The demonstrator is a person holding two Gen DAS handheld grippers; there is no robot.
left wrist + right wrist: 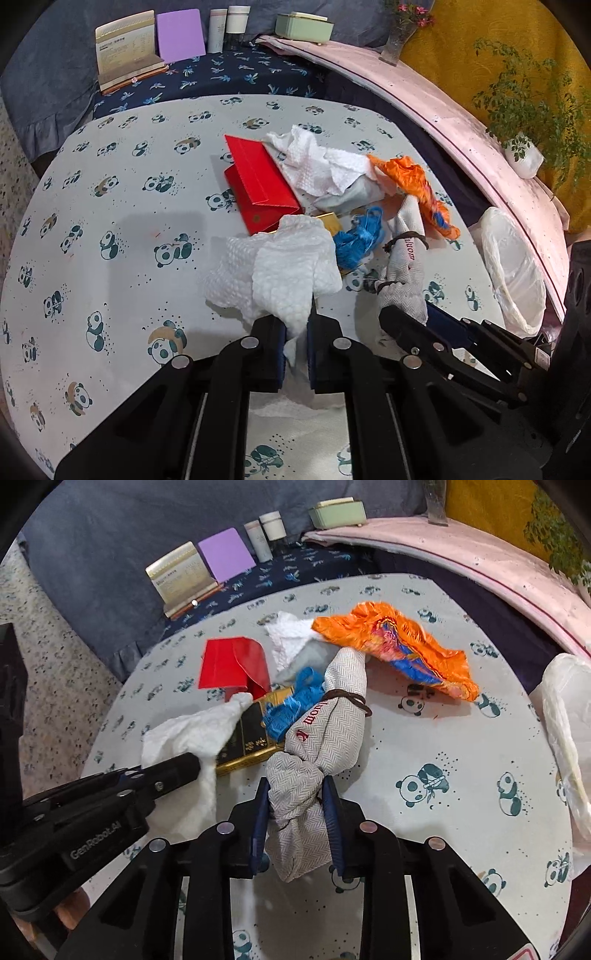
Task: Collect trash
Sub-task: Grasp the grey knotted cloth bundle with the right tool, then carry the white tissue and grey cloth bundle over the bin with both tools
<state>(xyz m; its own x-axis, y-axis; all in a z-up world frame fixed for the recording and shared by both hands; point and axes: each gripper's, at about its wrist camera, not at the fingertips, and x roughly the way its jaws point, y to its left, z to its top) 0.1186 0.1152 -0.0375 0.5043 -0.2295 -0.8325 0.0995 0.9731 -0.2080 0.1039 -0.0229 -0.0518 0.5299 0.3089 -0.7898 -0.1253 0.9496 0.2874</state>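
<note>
We're over a bench [110, 206] in panda-print cloth, speckled floor [55, 672] to its left. Behind it we see a blue-grey drape [48, 74], a pink ledge [424, 85] and a mustard curtain [498, 33].

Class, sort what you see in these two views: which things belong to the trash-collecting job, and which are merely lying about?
Belongs to the job:
white paper towel, gripped by the left gripper
grey cloth bundle, gripped by the right gripper
orange wrapper
blue plastic scrap
second crumpled towel
white plastic bag

Just lying about:
purple card
green box
potted plant
</note>
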